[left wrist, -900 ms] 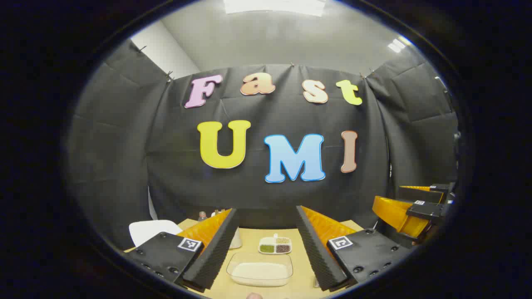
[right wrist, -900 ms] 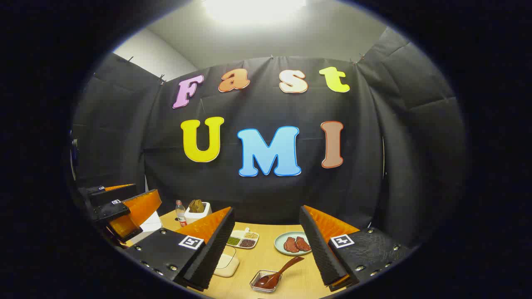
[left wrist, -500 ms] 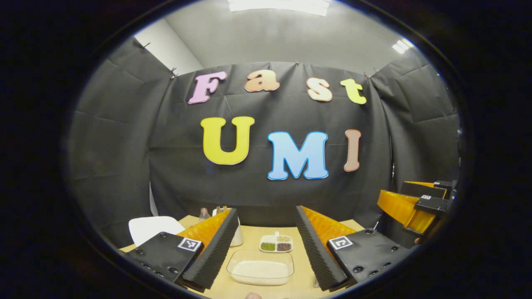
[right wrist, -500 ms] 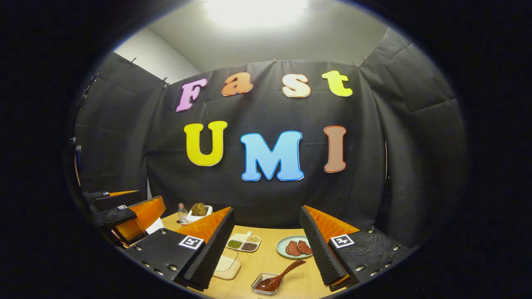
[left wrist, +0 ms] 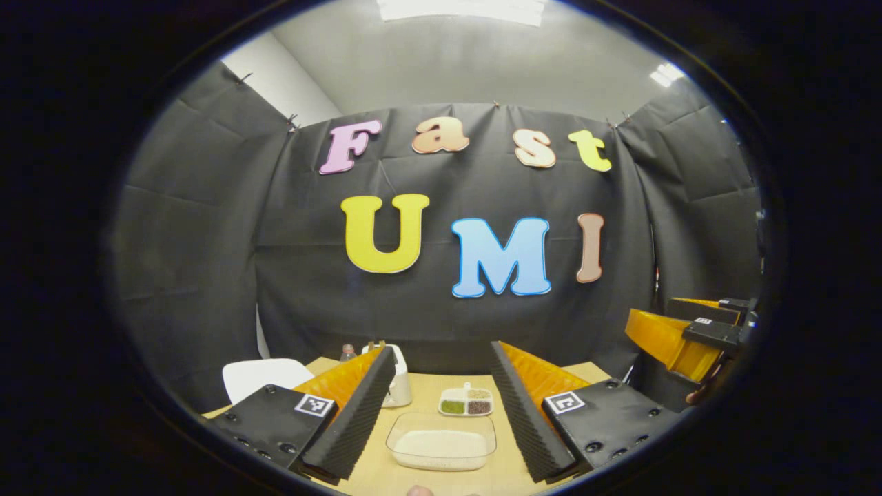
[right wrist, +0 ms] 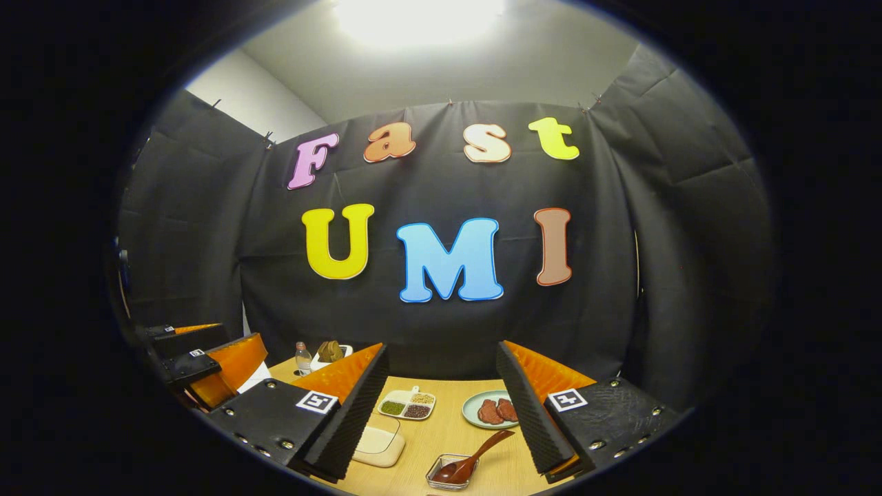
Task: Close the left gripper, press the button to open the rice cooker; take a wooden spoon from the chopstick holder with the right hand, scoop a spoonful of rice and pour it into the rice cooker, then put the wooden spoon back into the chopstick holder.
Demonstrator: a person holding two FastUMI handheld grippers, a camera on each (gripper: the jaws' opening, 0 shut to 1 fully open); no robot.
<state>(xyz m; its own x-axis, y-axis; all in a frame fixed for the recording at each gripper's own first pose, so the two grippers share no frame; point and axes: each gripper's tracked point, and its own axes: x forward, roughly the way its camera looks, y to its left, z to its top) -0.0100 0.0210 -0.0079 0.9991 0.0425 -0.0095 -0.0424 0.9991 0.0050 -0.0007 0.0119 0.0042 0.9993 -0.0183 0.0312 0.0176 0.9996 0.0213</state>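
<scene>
Left hand-held gripper (left wrist: 441,413) spread above rice tray (left wrist: 441,449); right hand-held gripper (right wrist: 441,413) spread, empty.

Illumination comes from a ceiling light panel (right wrist: 417,17) directly overhead, overexposed to glare in the right gripper view, leaving the wooden table (right wrist: 448,430) below it evenly lit with soft shadows, while fisheye distortion bends and dims all edges.
</scene>
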